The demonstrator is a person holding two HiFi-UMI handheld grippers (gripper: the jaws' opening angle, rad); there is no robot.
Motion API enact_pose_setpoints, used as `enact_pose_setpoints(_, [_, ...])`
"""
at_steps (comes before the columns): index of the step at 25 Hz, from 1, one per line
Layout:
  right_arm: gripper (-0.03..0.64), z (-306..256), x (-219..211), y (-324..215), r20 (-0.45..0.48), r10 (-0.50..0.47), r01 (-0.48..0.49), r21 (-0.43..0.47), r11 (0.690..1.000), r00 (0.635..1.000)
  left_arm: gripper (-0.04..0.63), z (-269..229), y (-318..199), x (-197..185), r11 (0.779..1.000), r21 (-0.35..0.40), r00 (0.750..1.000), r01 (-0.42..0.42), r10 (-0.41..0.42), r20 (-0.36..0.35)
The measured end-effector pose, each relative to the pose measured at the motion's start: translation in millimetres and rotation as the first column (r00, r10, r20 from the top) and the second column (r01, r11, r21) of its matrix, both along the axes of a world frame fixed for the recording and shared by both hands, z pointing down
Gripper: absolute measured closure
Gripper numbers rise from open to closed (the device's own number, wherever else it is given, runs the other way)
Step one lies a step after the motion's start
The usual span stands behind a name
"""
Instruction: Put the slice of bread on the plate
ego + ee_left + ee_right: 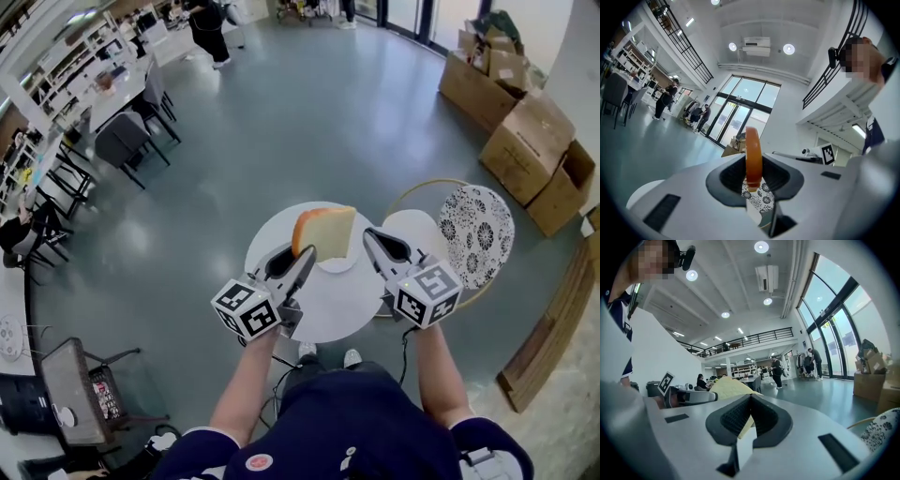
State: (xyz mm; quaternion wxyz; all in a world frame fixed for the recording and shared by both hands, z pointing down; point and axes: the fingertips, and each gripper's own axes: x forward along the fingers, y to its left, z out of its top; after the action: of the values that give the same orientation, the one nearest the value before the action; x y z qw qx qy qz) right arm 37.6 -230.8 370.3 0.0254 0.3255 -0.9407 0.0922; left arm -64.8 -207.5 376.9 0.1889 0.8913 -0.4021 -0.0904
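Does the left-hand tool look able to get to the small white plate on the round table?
Probably yes. The left tool, clamped on the bread slice, hangs right by the small plate with nothing between them; the right tool sits off to the plate's other side, jaws together.

The slice of bread (325, 231), pale crumb inside an orange-brown crust, stands upright on edge, pinched at one lower corner by the left tool (305, 251). It hangs over a small white plate (339, 263) on the round white table (328, 305). A floral patterned plate (476, 235) lies well off to the right.
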Motion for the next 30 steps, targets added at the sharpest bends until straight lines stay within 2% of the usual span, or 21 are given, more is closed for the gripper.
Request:
enact_pose_setpoints(12, [0.612,30.8,4.6,-18.0,-0.021,0.157,-0.158,-0.068,0.985,0.987,0.5,35.4,-33.2,1.3,0.988,-0.073,0.99,-0.139,0.139,-0.007])
enact_pose_setpoints(20, [0.612,50.3,13.3,-23.7,-0.035,0.179,-0.181,-0.111,0.977,0.983,0.5,60.9,-45.6,12.8,0.979,-0.117,0.986,-0.167,0.164,-0.03])
enact_pose_setpoints(25, [0.612,79.9,7.3,-29.8,-0.062,0.183,-0.191,-0.17,0.967,0.981,0.5,96.5,-57.6,8.2,0.97,-0.184,0.987,-0.158,0.15,-0.054])
enact_pose_setpoints(30, [0.612,117.0,9.7,-38.8,-0.108,0.208,-0.228,-0.219,0.949,0.972,0.5,143.2,-67.9,6.9,0.95,-0.274,0.988,-0.151,0.141,-0.056])
